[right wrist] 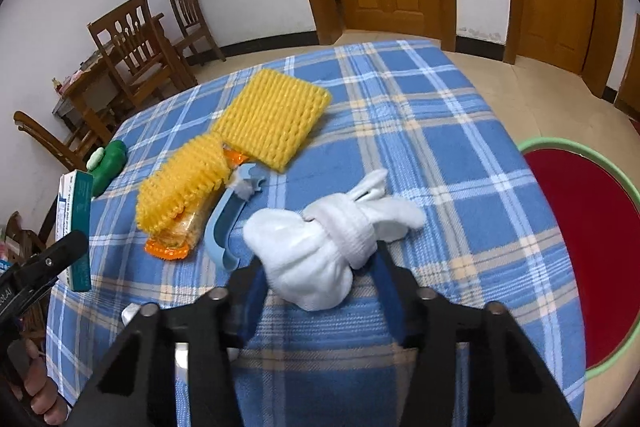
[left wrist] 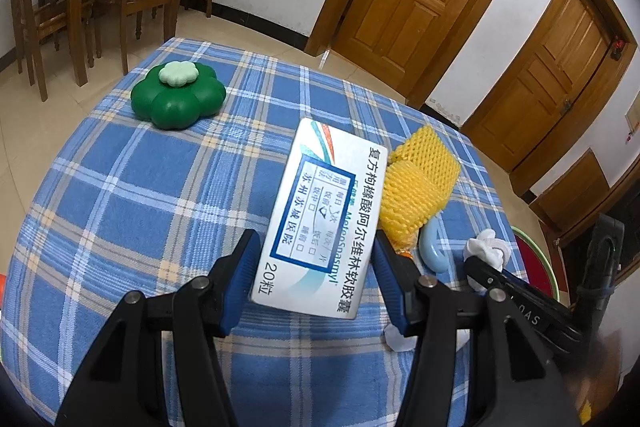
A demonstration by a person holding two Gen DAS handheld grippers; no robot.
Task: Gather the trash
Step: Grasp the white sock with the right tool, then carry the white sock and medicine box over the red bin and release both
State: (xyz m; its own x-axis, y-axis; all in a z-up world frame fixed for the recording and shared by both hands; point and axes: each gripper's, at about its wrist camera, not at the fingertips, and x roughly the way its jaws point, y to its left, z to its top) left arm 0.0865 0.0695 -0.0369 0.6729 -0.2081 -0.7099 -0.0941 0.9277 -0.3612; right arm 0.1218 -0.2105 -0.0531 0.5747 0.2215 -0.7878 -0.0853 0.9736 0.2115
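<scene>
Left wrist view: the left gripper [left wrist: 316, 273] clamps a glossy white cardboard medicine box [left wrist: 322, 219] above the blue plaid tablecloth [left wrist: 140, 187]. The right gripper [right wrist: 318, 285] has its jaws partly closed around a soft knotted white sock [right wrist: 320, 247] lying on the cloth, beside the yellow foam netting [right wrist: 272, 117].

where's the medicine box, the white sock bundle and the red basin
medicine box [left wrist: 320, 223]: left wrist view, printed front face
white sock bundle [right wrist: 316, 259]: right wrist view, rounded body
red basin [right wrist: 624, 195]: right wrist view, green rim
</scene>
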